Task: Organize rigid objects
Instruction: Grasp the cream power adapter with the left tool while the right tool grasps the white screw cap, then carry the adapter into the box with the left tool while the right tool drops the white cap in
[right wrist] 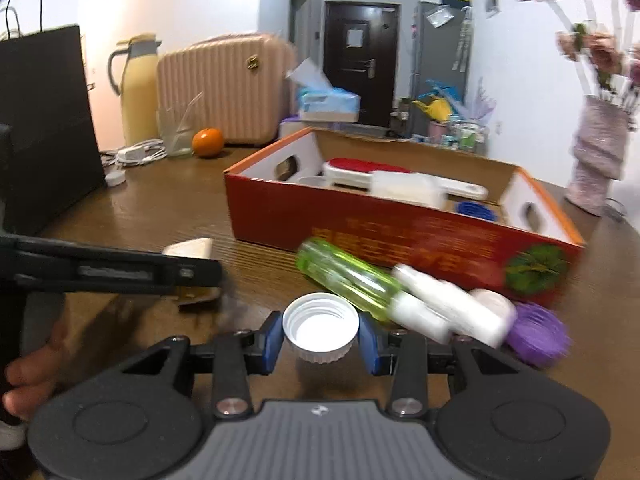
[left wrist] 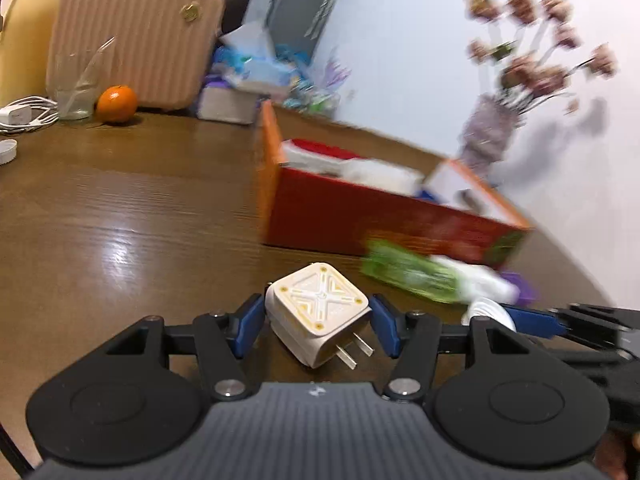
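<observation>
My left gripper (left wrist: 317,322) is shut on a cream plug adapter (left wrist: 318,308) with two metal prongs, held above the wooden table (left wrist: 120,208). My right gripper (right wrist: 321,334) is shut on a white bottle cap (right wrist: 321,326), open side up. An open red-and-orange cardboard box (right wrist: 400,232) stands ahead; inside it are a red-and-white brush (right wrist: 360,170), a white container and a blue ring (right wrist: 476,210). A green bottle (right wrist: 348,276), white bottles (right wrist: 452,308) and a purple ball (right wrist: 538,332) lie in front of the box. The left gripper also shows in the right wrist view (right wrist: 120,272).
An orange (left wrist: 117,103), a clear glass (left wrist: 76,88), a white charger with cable (left wrist: 20,114) and a small white lid (left wrist: 6,151) sit at the table's far left. A pink suitcase (left wrist: 140,36), a yellow jug (right wrist: 138,88), a black bag (right wrist: 44,120) and a flower vase (right wrist: 598,160) stand around.
</observation>
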`<state>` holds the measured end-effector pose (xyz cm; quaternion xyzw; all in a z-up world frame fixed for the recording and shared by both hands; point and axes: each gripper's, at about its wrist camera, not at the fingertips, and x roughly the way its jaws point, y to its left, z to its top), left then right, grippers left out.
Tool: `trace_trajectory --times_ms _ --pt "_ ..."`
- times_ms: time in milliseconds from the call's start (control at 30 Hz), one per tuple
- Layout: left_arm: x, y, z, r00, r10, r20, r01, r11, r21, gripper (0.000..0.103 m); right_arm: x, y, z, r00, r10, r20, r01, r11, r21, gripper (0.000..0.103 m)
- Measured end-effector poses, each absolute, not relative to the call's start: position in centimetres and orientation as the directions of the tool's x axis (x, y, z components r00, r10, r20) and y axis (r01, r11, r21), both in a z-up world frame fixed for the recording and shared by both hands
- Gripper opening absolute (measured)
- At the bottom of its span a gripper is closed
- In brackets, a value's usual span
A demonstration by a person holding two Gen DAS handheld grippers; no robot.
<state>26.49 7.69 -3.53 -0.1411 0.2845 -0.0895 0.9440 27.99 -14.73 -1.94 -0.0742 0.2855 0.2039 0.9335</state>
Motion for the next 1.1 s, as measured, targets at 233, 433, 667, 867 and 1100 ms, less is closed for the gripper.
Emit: trace_trajectory --times_ms 233,433,667,867,1100 --pt "18.3 5.2 -2.0 0.818 -0.309 -0.485 0.119 0.916 -0.384 0.059 22.7 -21.4 -1.1 0.792 0.259 -0.553 -0.307 0.952 0.006 0.039" --pt "14.9 2.8 0.1 0.844 -0.261 -0.469 0.117 0.942 -0.313 0.059 18.0 -24.3 -0.4 0.813 0.28 -0.511 -0.312 0.95 0.024 0.039" --pt "13.3 0.6 1.6 0.845 -0.297 -0.445 0.16 0.934 -0.319 0.059 15.8 -26.3 -0.2 0.822 0.308 -0.479 -0.318 0.946 0.063 0.04" --pt "14.7 -0.1 1.8 0.837 -0.304 -0.455 0.171 0.935 -0.31 0.059 16.4 -28.0 -0.7 0.826 0.3 -0.478 -0.286 0.953 0.103 0.04" --pt "20.8 0.2 3.4 0.845 -0.3 -0.443 0.196 0.944 -0.265 0.059 20.8 -28.4 0.1 0.84 0.289 -0.458 -0.282 0.956 0.087 0.04"
